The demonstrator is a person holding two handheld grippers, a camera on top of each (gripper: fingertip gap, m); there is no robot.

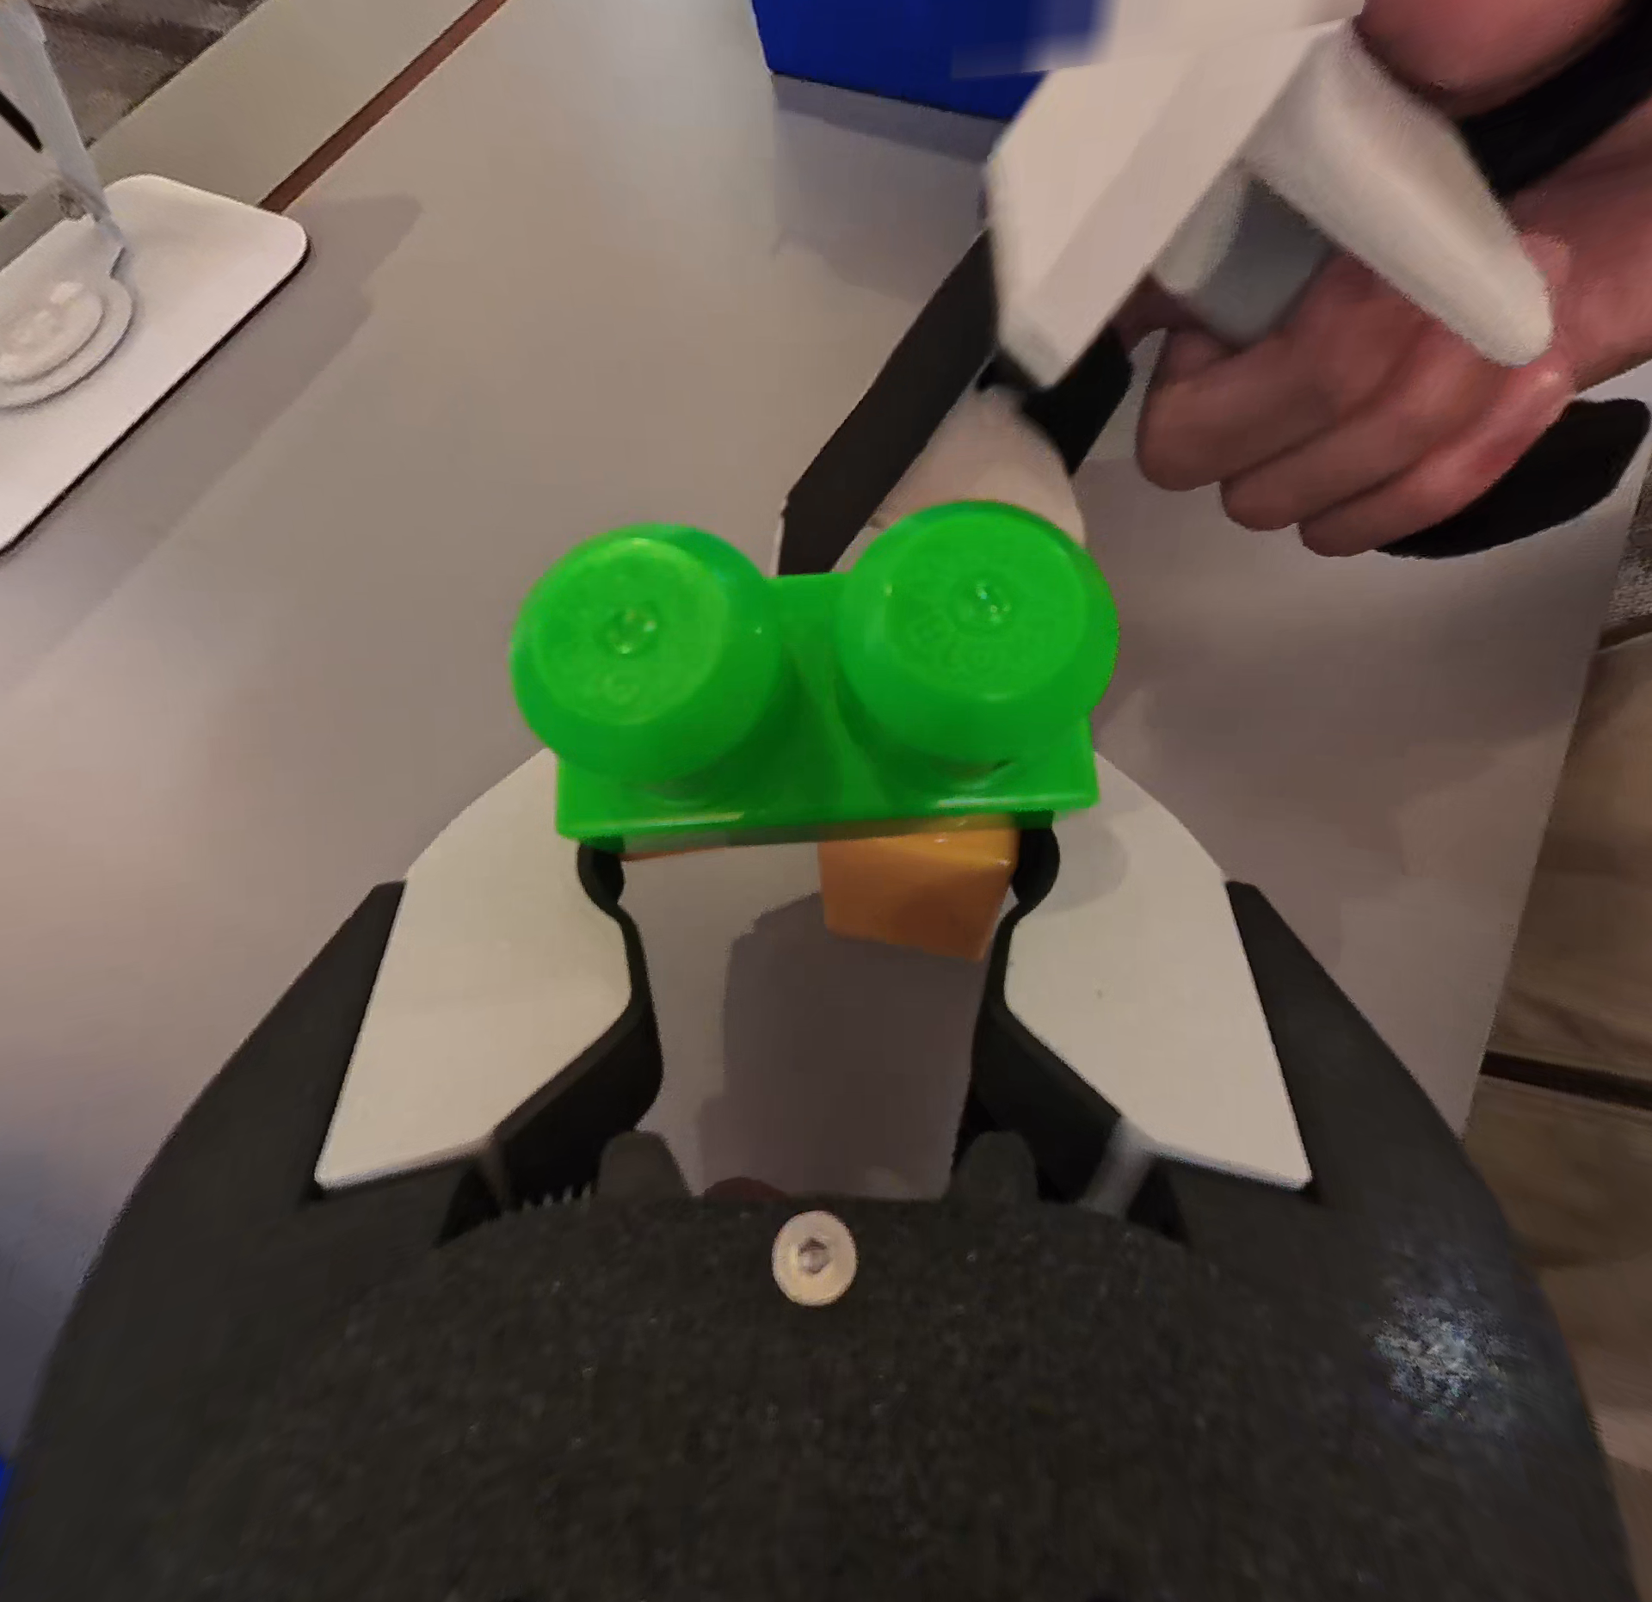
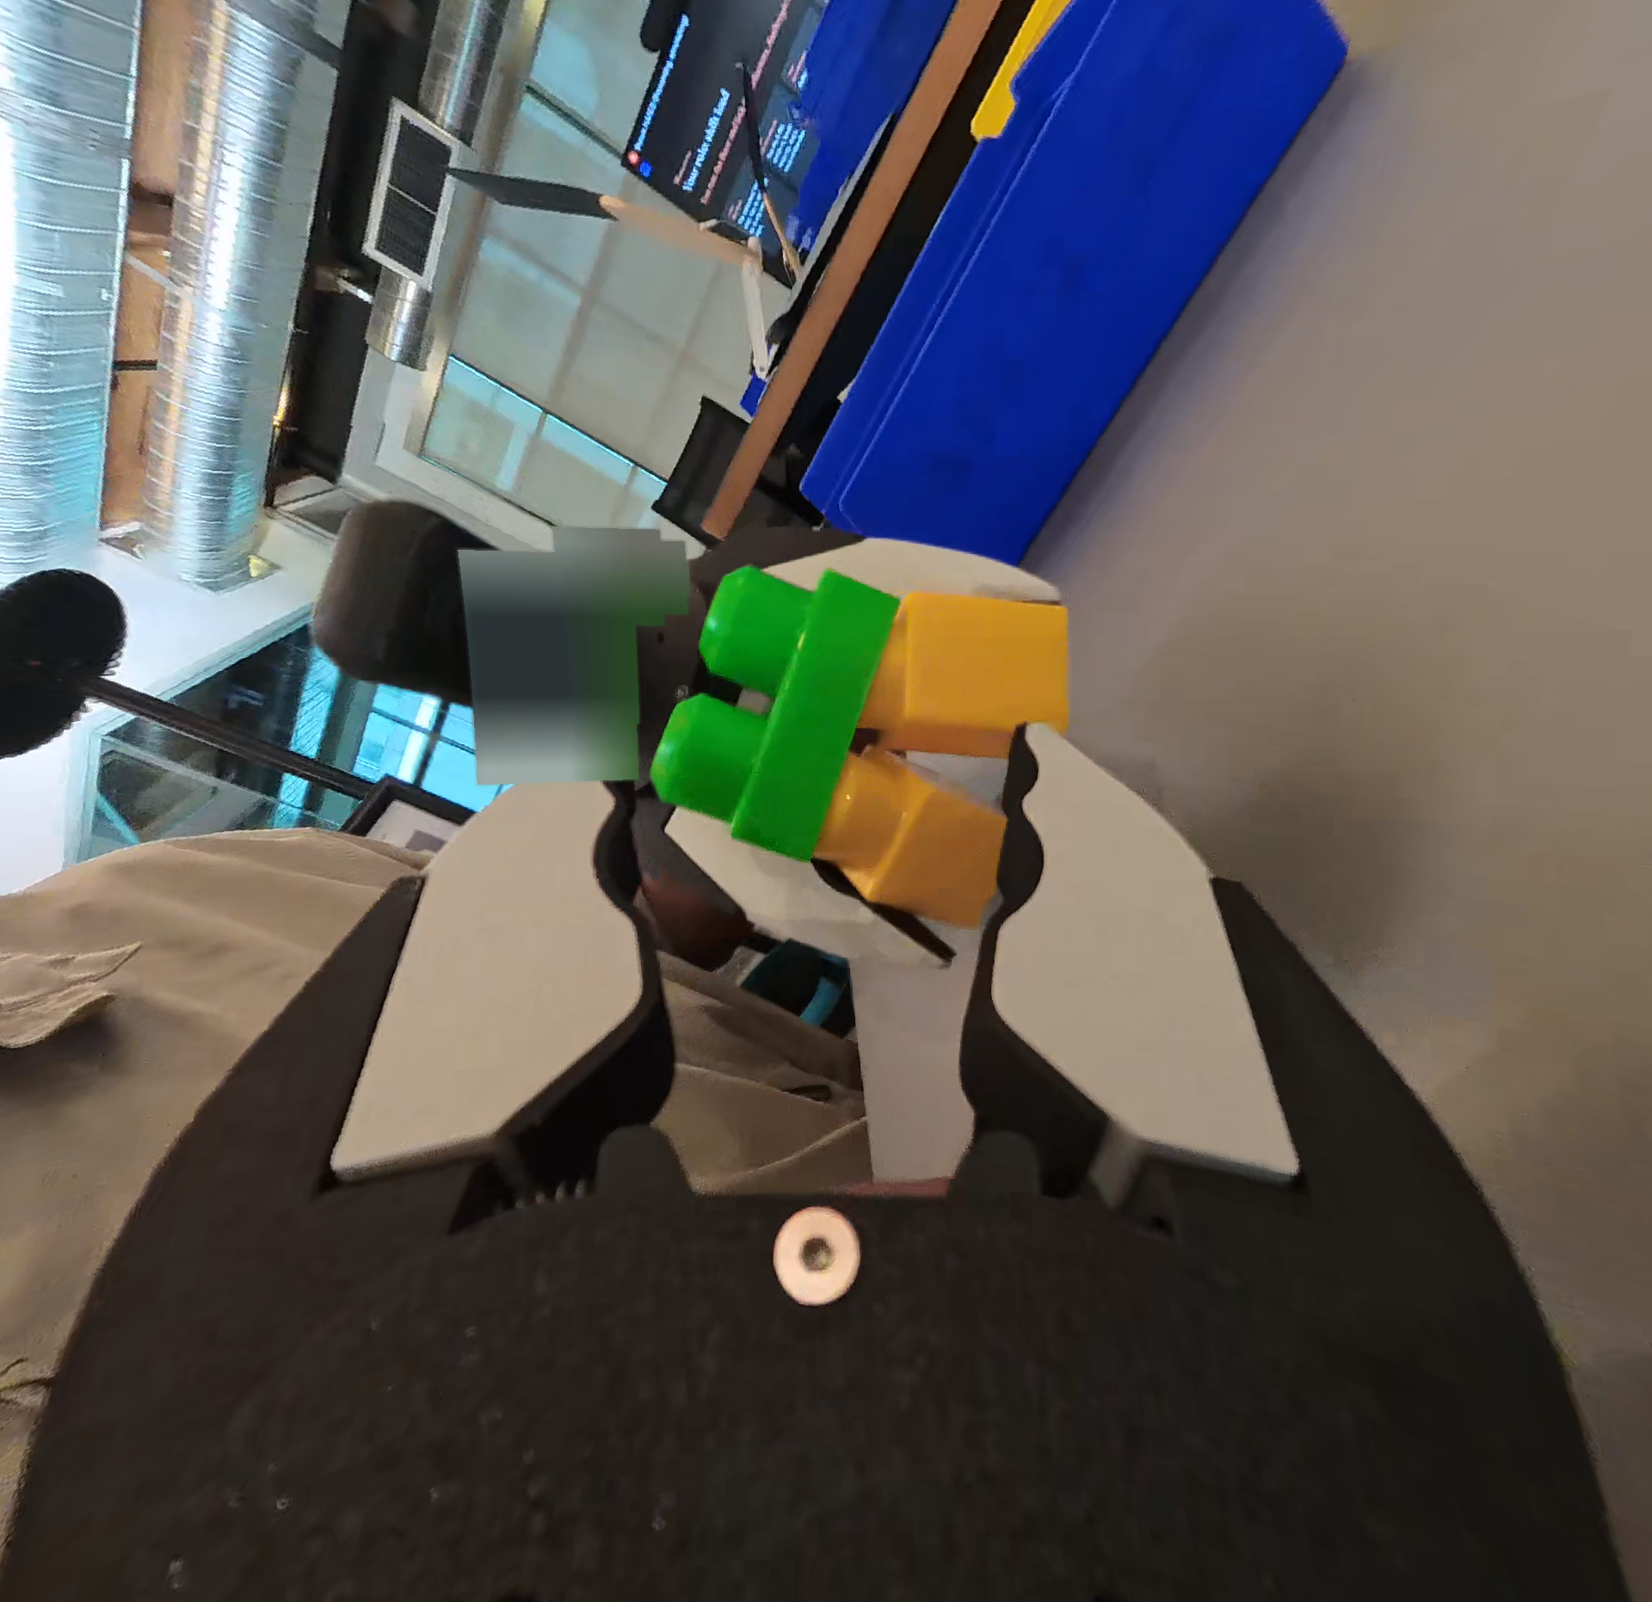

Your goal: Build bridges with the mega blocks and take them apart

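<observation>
Blocks: one green block point(image 1: 809, 719), two studs, pressed onto two orange blocks point(image 2: 948, 759); assembly held in mid-air above the grey table point(image 1: 536, 397), between both grippers.

Left gripper point(image 1: 818, 853): jaws narrowed onto the assembly's sides just under the green block, studs pointing at its camera; likely steadying it.

Right gripper point(image 2: 818, 808): rolled sideways, jaws partly open; one finger point(image 2: 1024, 808) lies against an orange block, nothing gripped. Probably lining up to pull a block off.

Blue bins point(image 2: 1073, 290) at the table's far side.

Writing: faint embossing on studs and lines on a distant screen point(image 2: 724, 129), not given here.
</observation>
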